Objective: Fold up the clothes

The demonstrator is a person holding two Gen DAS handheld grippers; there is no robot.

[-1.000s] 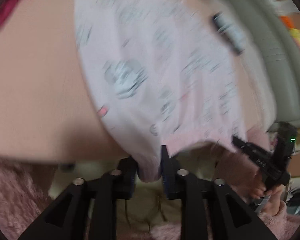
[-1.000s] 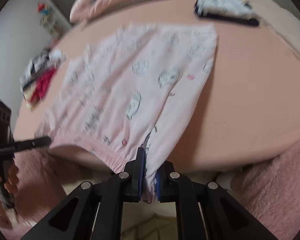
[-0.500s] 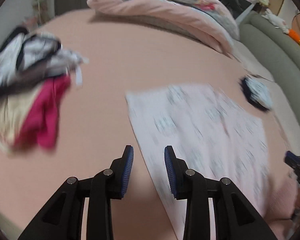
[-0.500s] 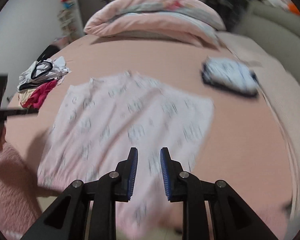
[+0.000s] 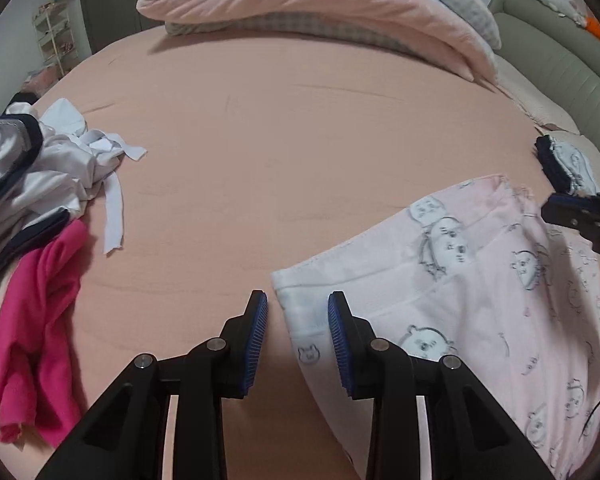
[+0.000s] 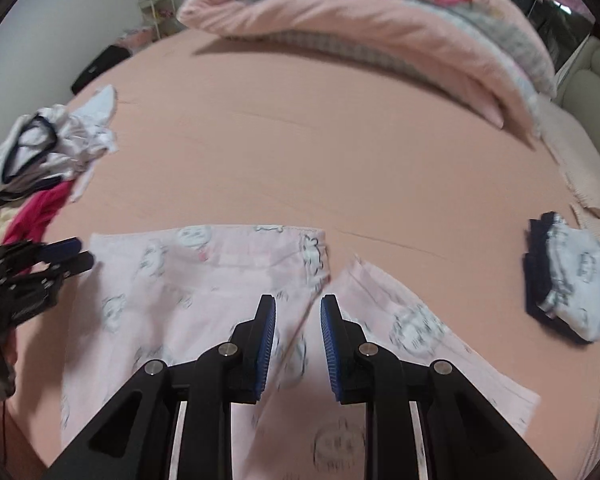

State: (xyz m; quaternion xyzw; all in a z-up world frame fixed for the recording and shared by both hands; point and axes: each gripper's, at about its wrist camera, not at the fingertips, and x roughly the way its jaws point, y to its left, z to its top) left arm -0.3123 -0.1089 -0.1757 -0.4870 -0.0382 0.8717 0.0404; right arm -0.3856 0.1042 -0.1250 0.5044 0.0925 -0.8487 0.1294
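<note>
Left wrist view puts my left tool [image 5: 297,316] spread wide and holding nothing, right over the far left corner of the pink printed trousers [image 5: 480,280], whose hem edge shows between the pads. From there the garment runs away to my right and back toward the near edge of the bed [image 5: 300,128]. My right tool [image 6: 298,320] is likewise agape and empty, hovering above the gap where the two legs part, both hems pointing at the far edge. So the long axis runs near to far, and each tool sits near one leg end; I judge any lengthwise fold would turn on these two hems. A folded bundle [image 6: 572,284] rests toward the bed's right edge, a loose heap [image 5: 32,184] at the left edge.
</note>
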